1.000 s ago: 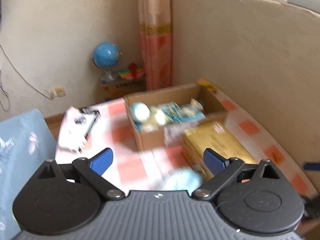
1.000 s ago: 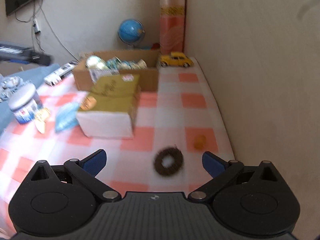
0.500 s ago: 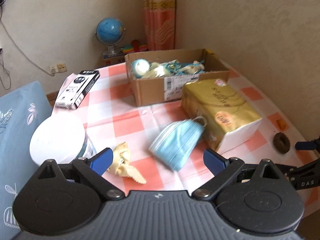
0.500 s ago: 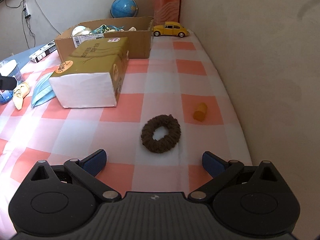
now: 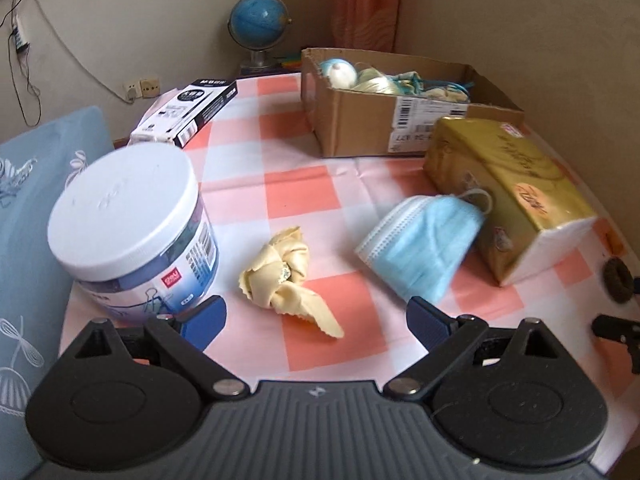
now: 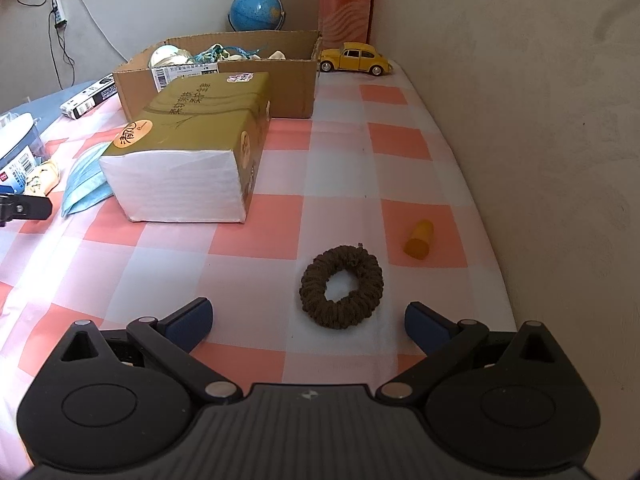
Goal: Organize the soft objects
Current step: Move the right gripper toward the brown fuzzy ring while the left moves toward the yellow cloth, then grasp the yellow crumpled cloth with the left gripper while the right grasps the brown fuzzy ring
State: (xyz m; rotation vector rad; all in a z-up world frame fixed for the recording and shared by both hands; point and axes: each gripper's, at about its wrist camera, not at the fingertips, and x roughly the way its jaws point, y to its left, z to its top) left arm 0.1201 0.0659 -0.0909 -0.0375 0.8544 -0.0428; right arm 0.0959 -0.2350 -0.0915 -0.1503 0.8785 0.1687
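Both grippers hang over a table [image 6: 340,152] covered in a pink-and-white check cloth, and neither holds anything.

In the left wrist view, the left gripper [image 5: 316,316] sits at the bottom of the frame with its 2 blue-tipped fingers [image 5: 204,318] spread wide apart. Just above the gap between them, in the centre of the frame, lies a crumpled yellow cloth [image 5: 286,274]. To its right, a blue face mask [image 5: 424,246] leans against the side of a gold tissue pack [image 5: 508,184]. At centre left stands a white-lidded jar [image 5: 132,228], with a black-and-white box [image 5: 188,110] above it. A cardboard box [image 5: 384,108] in the upper right of the frame already has soft-looking things piled inside, though I cannot make out what each one is. A blue globe [image 5: 258,20] stands against the wall behind.

In the right wrist view, the right gripper [image 6: 308,322] is also at the bottom, fingers held well apart. A brown scrunchie [image 6: 342,286] lies flat on the cloth just above the gap, a little right of centre. An orange cylinder [image 6: 418,238] lies near it to the upper right. A yellow toy car [image 6: 356,58] is parked at the top, just beside the cardboard box.
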